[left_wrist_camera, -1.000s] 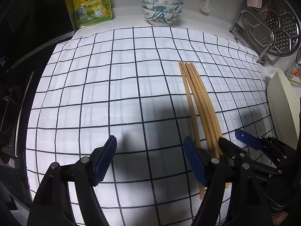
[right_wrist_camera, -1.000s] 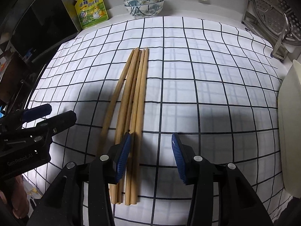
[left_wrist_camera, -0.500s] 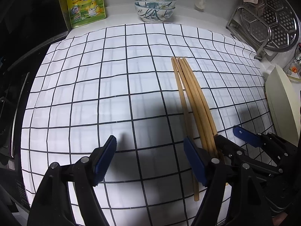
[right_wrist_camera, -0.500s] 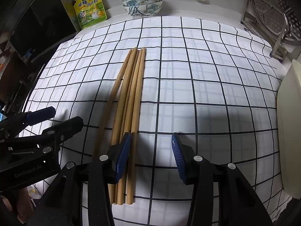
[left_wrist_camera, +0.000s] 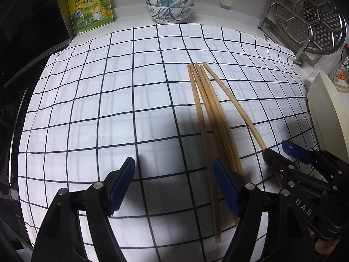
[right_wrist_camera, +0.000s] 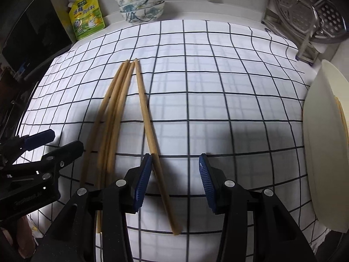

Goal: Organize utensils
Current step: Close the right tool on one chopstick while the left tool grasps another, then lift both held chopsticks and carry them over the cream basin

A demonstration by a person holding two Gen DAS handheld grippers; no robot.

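A checked cloth covers the counter, and on it lie four chopsticks, long axes running from the cloth's near edge toward its far edge, narrow tips pointing away. Three lie tight together near the cloth's middle. The fourth chopstick meets the others at the far tips and splays off toward the right edge at its near end.

A pale tray sits at the cloth's right edge; a wooden stick or two shows inside it, too little to count. A steel rack holding a perforated steamer plate stands beyond the far right corner. Three patterned bowls are stacked beyond the far edge, with one yellow pouch toward the far left corner.

The right gripper is spread, its jaws astride the fourth chopstick, whose butt lies against the left pad. The left gripper is spread wide over bare cloth, its right finger over the bundle's near ends.
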